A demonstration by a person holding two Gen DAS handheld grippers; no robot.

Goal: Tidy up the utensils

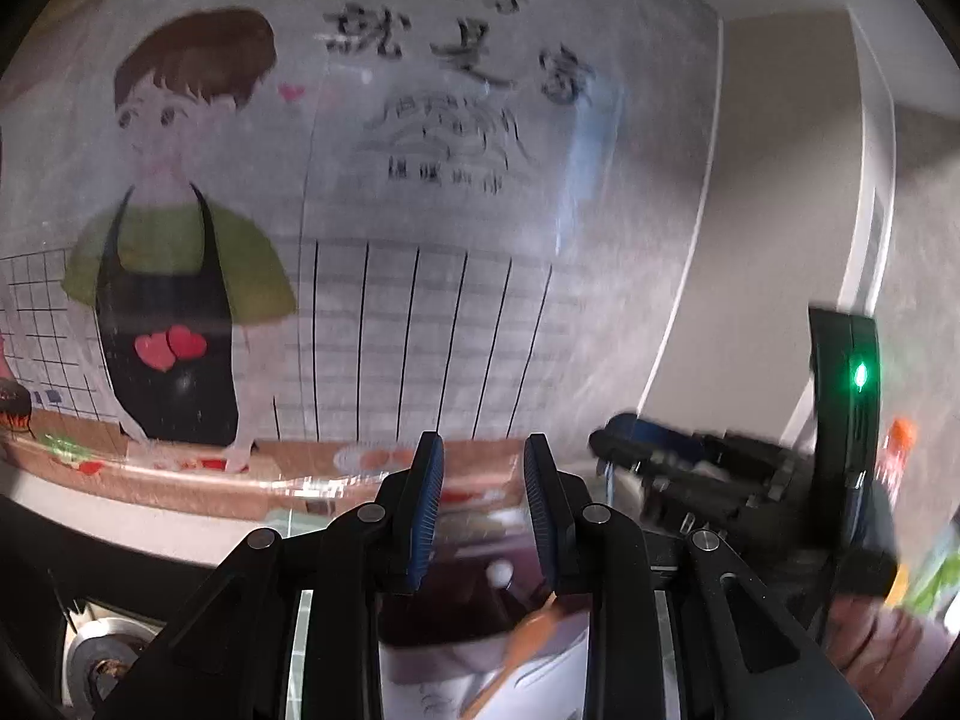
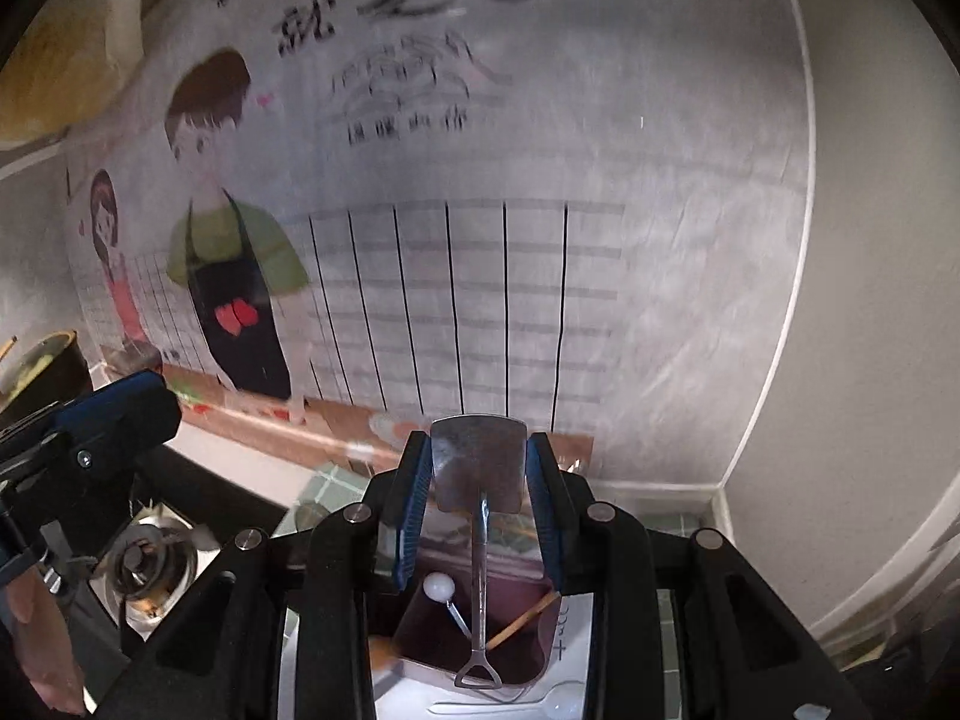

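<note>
Pinching a small metal spatula [image 2: 477, 462] by its blade, our right gripper [image 2: 478, 501] holds it above the dark utensil holder [image 2: 432, 630], handle hanging down into the opening beside a white-tipped utensil [image 2: 440, 589] and a wooden stick [image 2: 521, 621]. Our left gripper [image 1: 483, 513] is spread with nothing between its fingers, hovering over the same holder before the illustrated wall poster [image 1: 360, 180].

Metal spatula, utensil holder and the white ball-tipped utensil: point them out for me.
Metal spatula [image 2: 477, 462]: right wrist view, middle of its flat blade.
Utensil holder [image 2: 432, 630]: right wrist view, dark inner wall.
White ball-tipped utensil [image 2: 439, 588]: right wrist view, its round white end.
</note>
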